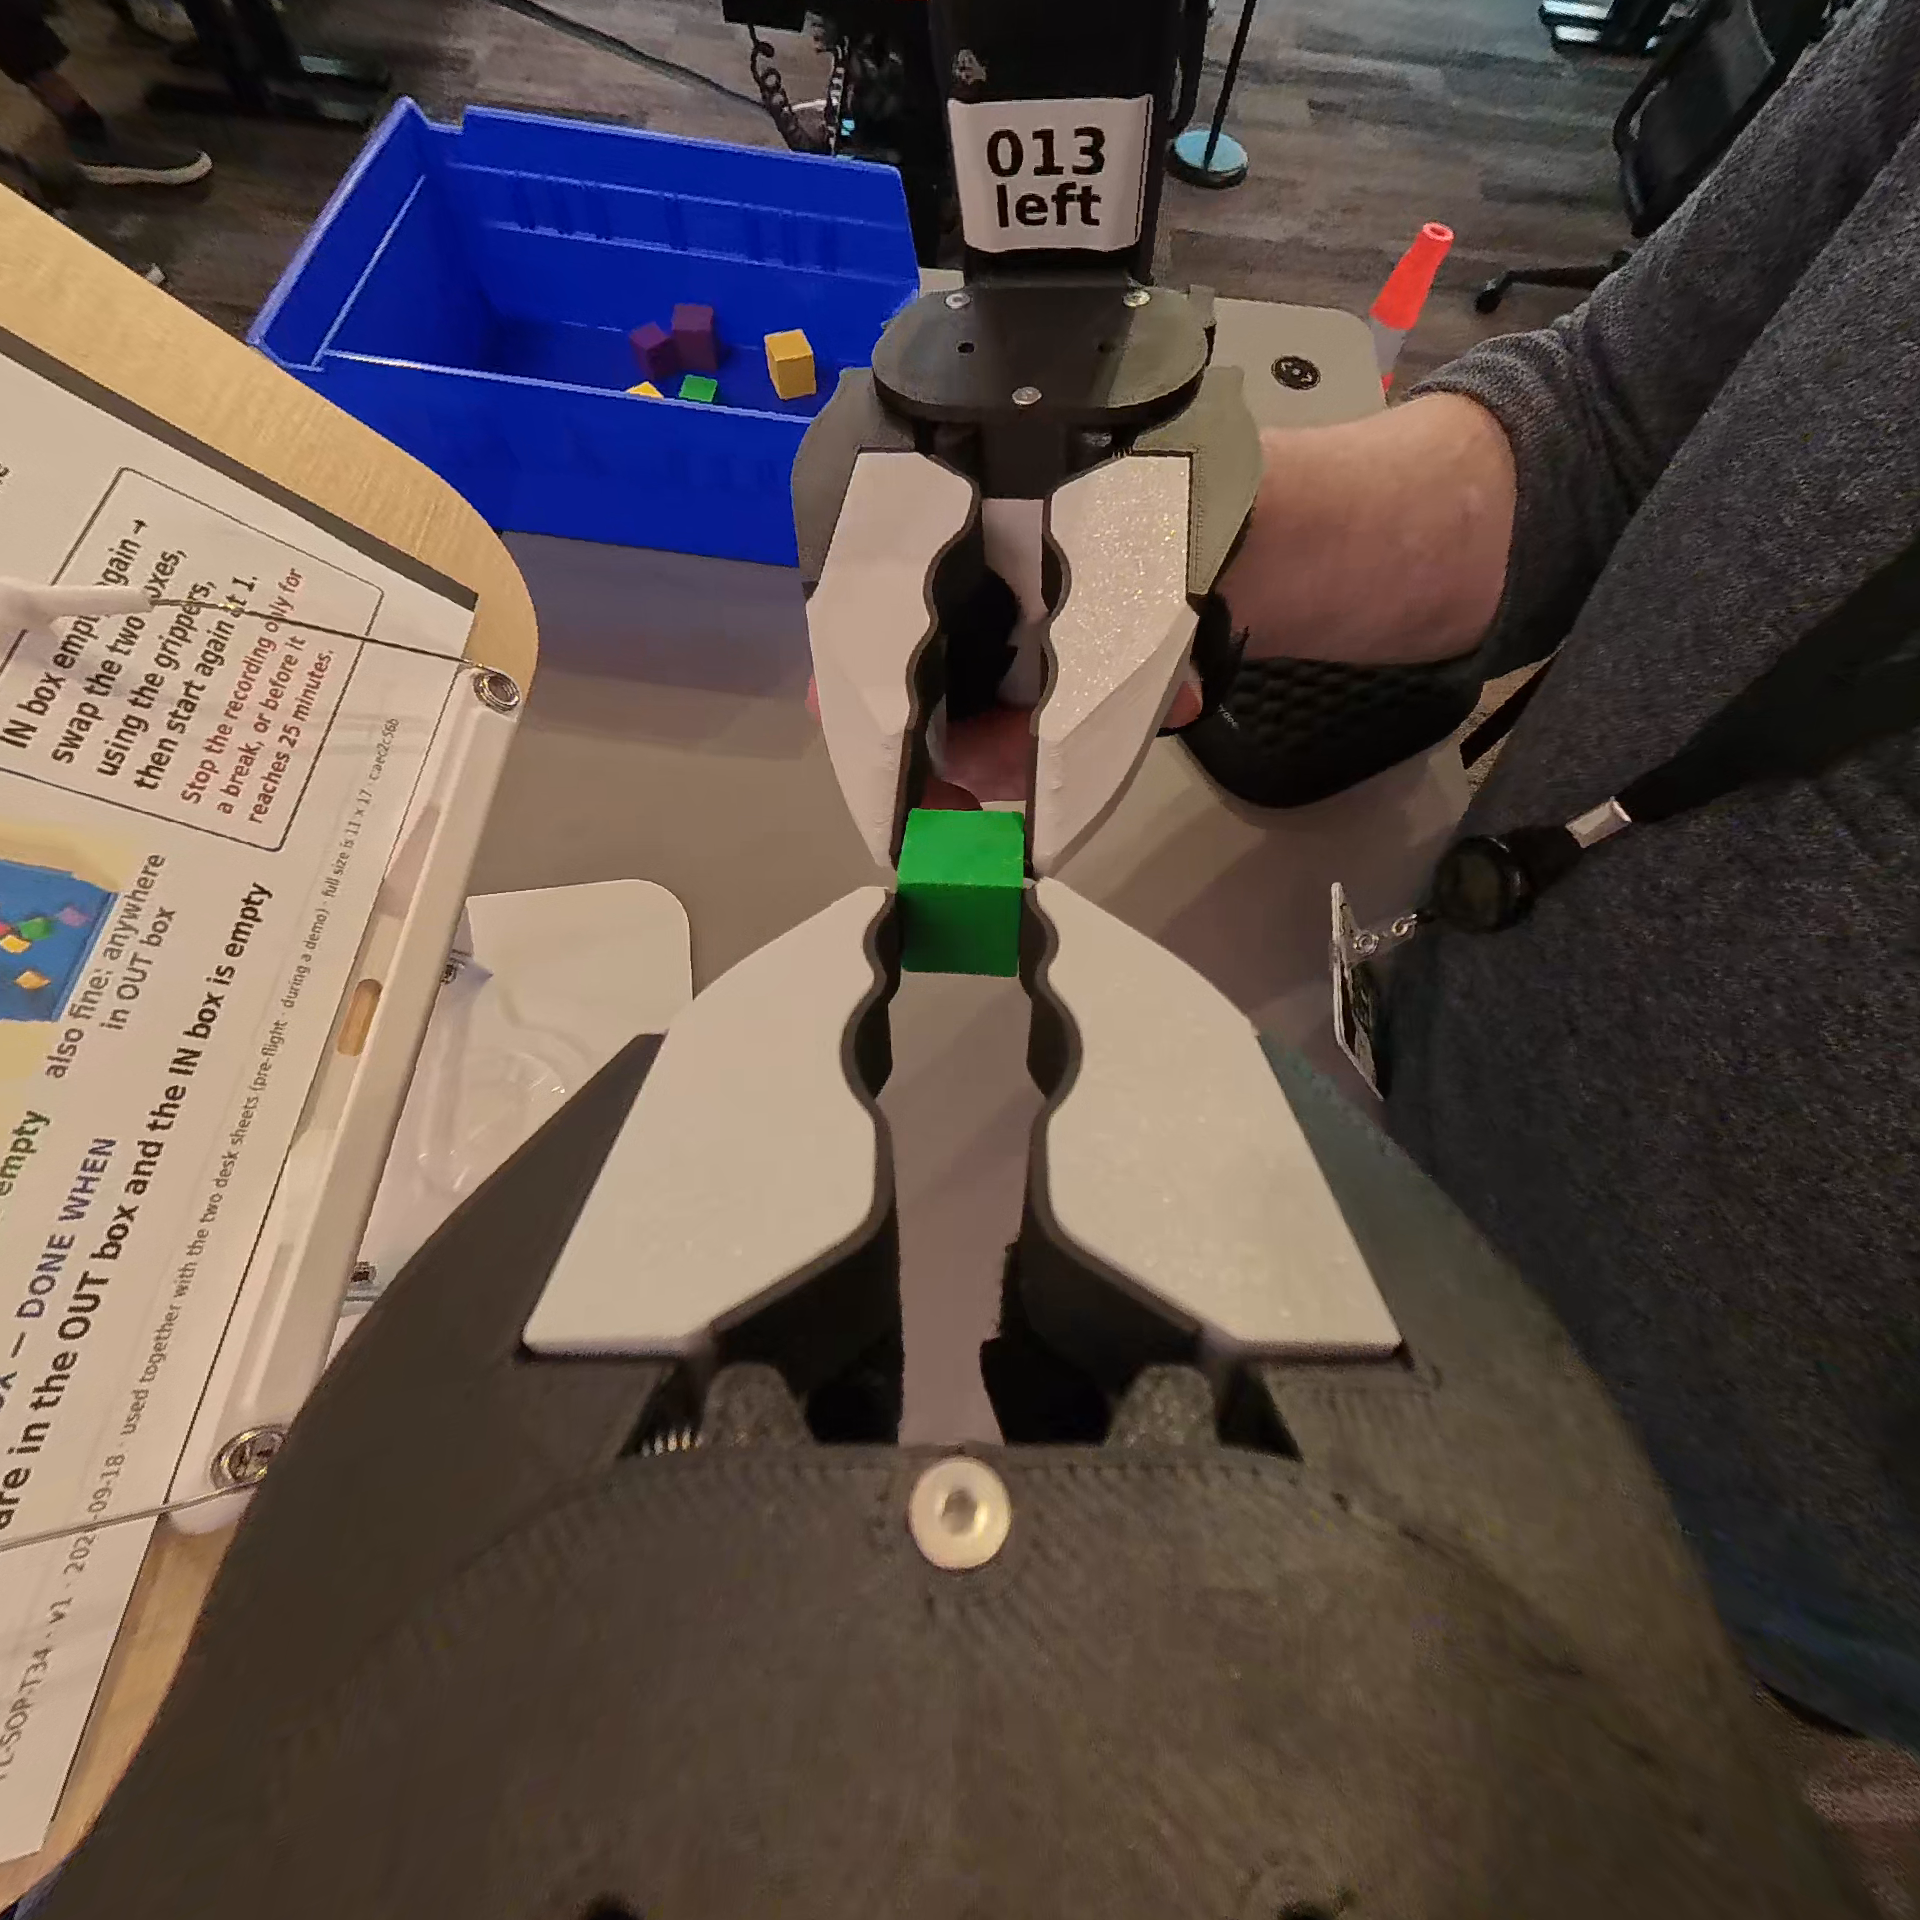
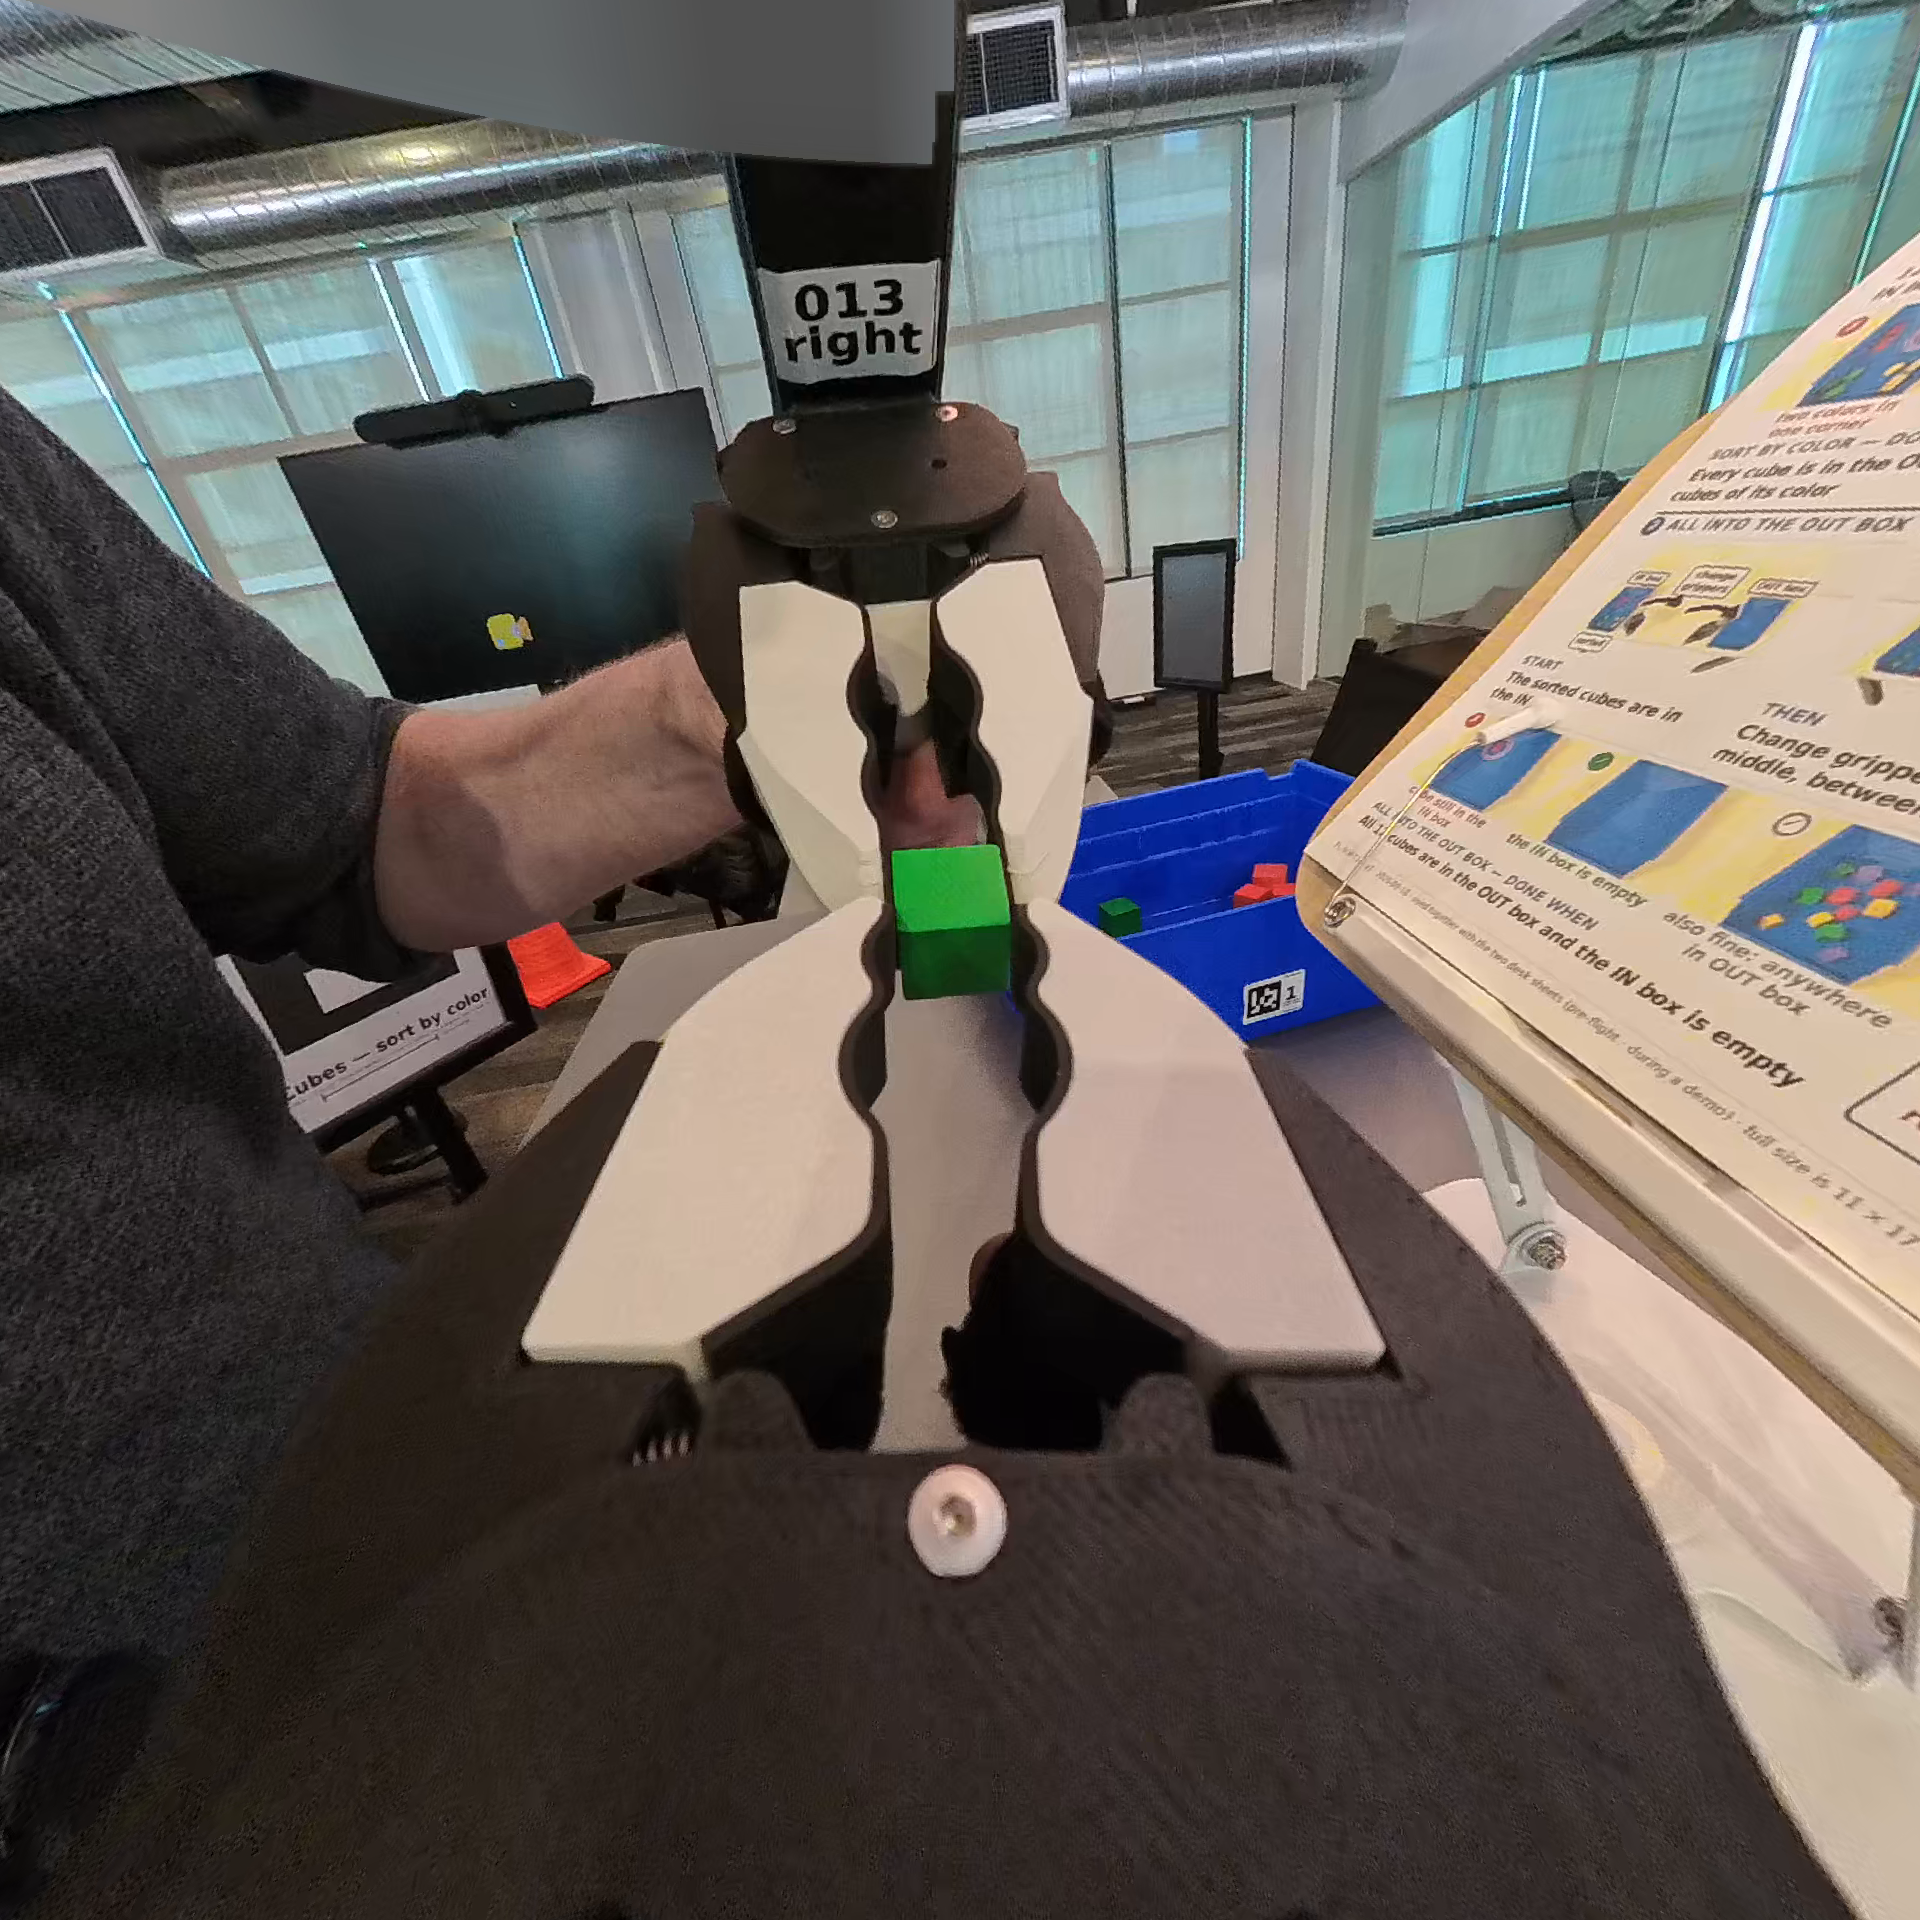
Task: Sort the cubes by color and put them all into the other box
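We open on the grey table (image 1: 644, 748), spread wide beneath both tools. The slanted board with the printed sheet (image 1: 208, 831) rises just off the left gripper's left flank, and the same kind of board (image 2: 1662, 831) looms at the right gripper's right. Ahead and to the left of the left gripper (image 1: 961, 904) sits the far blue box (image 1: 582, 488). Ahead and to the right of the right gripper (image 2: 951, 925) is the tagged blue box (image 2: 1195, 966). The two grippers meet nose to nose, tips all but touching, each held in a hand coming out of a grey sleeve (image 1: 1714, 468). An orange cone (image 1: 1408, 281) stands well beyond the left gripper, off to its right. Now the small stuff: in the far blue box lie purple cubes (image 1: 675, 338), a yellow cube (image 1: 790, 362) and a little green one (image 1: 698, 389). The tagged blue box holds red cubes (image 2: 1262, 883) and a dark green cube (image 2: 1119, 914) set apart from them. And the star of the moment, the bright green cube (image 1: 961, 894), is up off the table, right at the meeting point. The left gripper's pads press its two sides, and the right gripper's pads clamp the same cube from the opposite end.
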`<state>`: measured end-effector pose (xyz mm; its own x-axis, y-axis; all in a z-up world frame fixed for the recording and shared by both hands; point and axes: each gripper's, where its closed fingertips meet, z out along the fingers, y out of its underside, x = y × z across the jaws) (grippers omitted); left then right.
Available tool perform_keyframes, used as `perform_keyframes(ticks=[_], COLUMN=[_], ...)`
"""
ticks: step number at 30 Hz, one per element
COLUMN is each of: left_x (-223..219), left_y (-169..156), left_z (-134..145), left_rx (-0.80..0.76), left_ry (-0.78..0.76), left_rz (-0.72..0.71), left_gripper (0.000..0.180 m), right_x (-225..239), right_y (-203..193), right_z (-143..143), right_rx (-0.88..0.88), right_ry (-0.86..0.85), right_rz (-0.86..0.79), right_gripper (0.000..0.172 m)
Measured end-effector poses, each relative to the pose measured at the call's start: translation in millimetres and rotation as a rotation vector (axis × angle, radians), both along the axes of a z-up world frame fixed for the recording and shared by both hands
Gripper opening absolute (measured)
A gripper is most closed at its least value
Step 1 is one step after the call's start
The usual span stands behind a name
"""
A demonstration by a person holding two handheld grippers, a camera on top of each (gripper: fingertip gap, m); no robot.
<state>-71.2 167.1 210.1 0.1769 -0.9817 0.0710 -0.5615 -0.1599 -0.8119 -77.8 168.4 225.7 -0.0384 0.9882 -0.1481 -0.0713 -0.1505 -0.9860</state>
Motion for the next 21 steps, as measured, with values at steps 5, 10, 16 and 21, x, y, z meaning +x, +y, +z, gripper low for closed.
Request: perform_keyframes(ticks=[5,10,16,21], left_x=[0.5,-2.0,-12.0,-20.2], left_y=[0.8,4.6,13.7,15.3], left_z=[2.5,8.3,13.2,8.0], left_rx=[0.004,0.001,0.019,0.001], left_ry=[-0.015,-0.04,-0.051,-0.046], left_rz=[0.001,0.022,0.082,0.107], left_gripper=[0.022,0.026,0.031,0.016], right_x=[0.6,3.8,23.9,81.7], right_y=[0.8,3.5,12.8,55.1], right_z=[2.2,6.5,8.6,-2.7], right_rx=[0.011,0.002,0.003,0.03], right_ry=[0.014,0.034,0.035,-0.053], right_rz=[-0.016,-0.034,-0.101,-0.306], right_gripper=[0.021,0.021,0.021,0.021])
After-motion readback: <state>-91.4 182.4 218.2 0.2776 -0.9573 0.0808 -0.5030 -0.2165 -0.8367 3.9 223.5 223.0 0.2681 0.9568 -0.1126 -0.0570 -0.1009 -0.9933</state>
